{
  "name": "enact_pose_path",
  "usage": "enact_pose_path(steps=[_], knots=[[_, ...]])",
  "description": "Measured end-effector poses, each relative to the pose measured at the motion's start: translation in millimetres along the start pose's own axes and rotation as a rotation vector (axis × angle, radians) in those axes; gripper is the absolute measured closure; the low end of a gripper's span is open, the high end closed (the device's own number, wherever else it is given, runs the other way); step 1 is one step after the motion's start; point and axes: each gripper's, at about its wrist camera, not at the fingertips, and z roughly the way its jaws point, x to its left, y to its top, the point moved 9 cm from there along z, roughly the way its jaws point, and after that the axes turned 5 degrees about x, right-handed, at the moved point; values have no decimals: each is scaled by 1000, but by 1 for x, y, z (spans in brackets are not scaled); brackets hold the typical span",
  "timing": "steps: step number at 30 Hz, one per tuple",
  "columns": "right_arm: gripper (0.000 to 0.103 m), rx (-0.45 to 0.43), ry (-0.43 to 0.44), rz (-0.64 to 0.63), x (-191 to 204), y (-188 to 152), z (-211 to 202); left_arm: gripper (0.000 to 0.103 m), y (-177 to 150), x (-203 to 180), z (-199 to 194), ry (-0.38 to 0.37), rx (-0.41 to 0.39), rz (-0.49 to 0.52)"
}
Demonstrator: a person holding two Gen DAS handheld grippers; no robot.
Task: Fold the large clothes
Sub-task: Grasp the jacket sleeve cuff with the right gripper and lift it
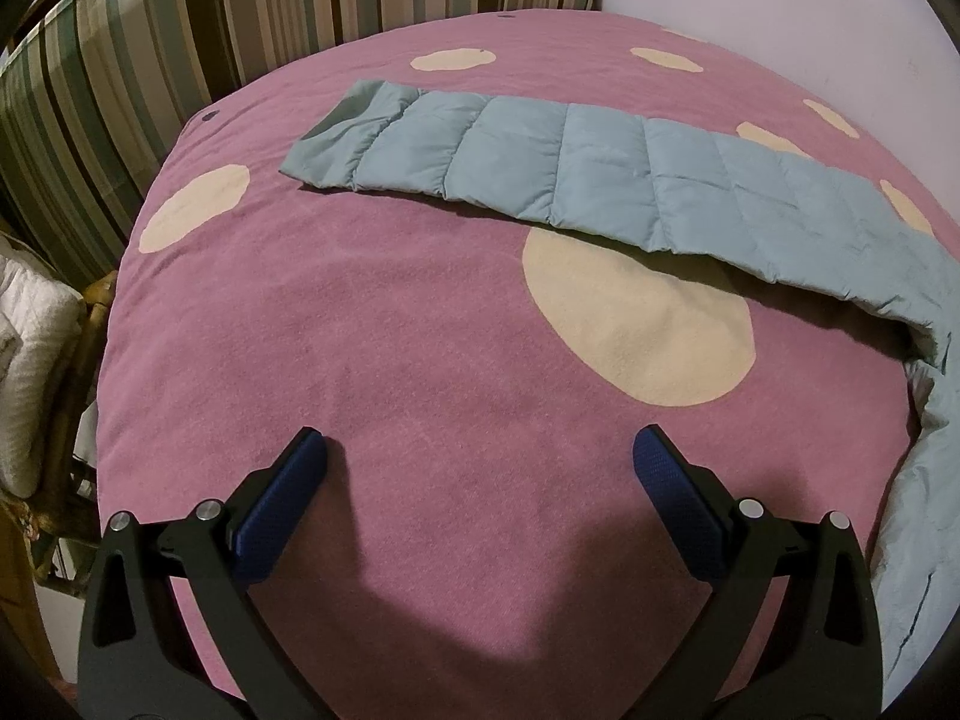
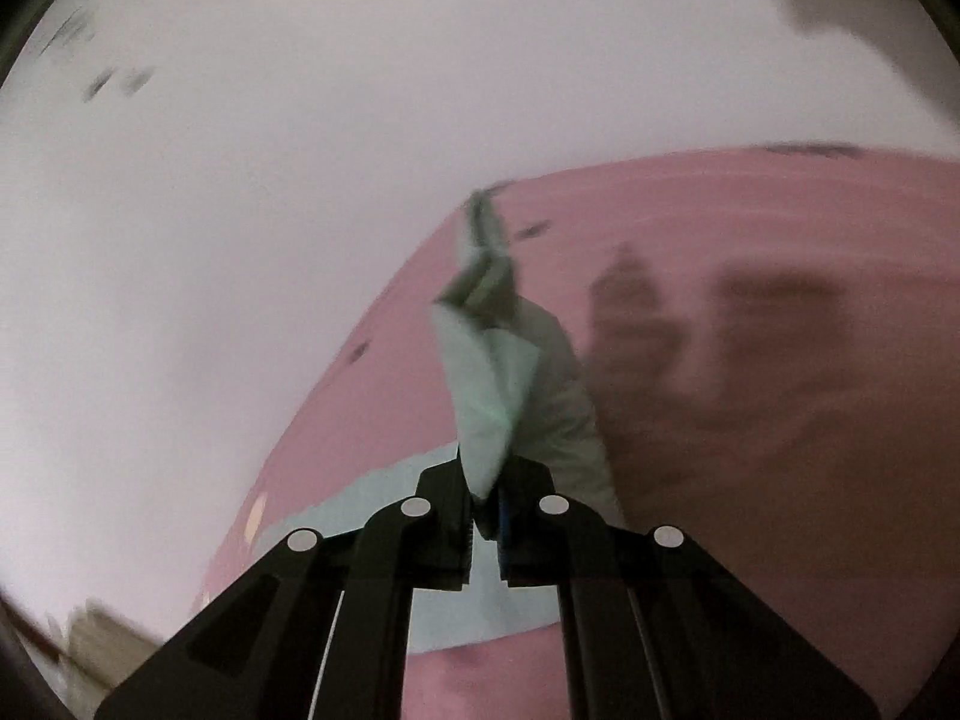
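Lifting a pinched fold of the pale blue quilted jacket [image 2: 498,396] off the pink bed [image 1: 420,324], the right gripper [image 2: 483,510] starts the fold; the left gripper [image 1: 480,456], fingers spread and empty, likely needs to grip the jacket next.

The right tool [image 2: 483,516] pinches a fold of pale blue padded garment [image 2: 498,384] above the pink blanket [image 2: 750,420].

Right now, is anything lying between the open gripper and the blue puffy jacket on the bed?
Nothing visible does. Only bare pink spotted blanket lies between the open left gripper and the blue quilted jacket. The right gripper is already shut on a fold of it.
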Motion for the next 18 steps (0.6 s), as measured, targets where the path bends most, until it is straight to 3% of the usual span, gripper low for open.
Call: enact_pose_path(steps=[5, 10, 13, 18], knots=[[98, 106, 105, -185, 111, -56, 24, 2, 0, 1, 1, -3, 0, -2], [98, 218, 200, -339, 209, -136, 51, 2, 0, 0, 1, -8, -1, -5], [98, 273, 230, -397, 242, -163, 59, 2, -1, -1, 1, -10, -2, -8], [98, 381, 262, -517, 298, -245, 78, 2, -1, -1, 1, -10, -2, -8]])
